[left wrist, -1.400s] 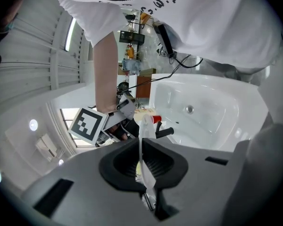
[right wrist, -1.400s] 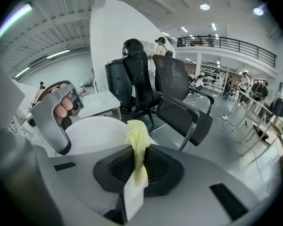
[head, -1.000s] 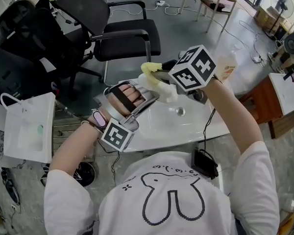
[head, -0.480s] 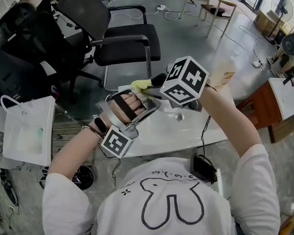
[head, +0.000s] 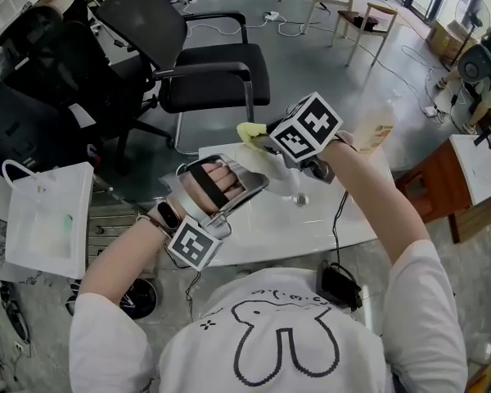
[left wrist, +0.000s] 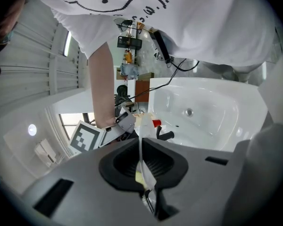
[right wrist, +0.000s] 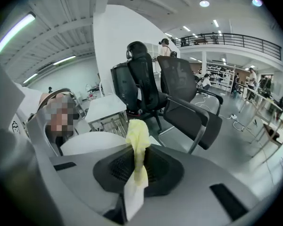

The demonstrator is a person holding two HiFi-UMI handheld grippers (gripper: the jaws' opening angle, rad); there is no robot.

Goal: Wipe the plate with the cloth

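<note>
The plate is white and round, held up in the air and tilted. Its rim is pinched edge-on between the closed jaws of the left gripper. In the right gripper view its flat face shows just left of the cloth.

The cloth is pale yellow and bunched into a narrow wad. The right gripper clamps it, its tip poking out past the jaws. From the head view the wad sits at the plate's upper edge.

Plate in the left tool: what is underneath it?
The white sink, its drain showing just beside the plate. The stretch of basin directly below is covered by the plate, the yellow cloth and the right tool.
</note>
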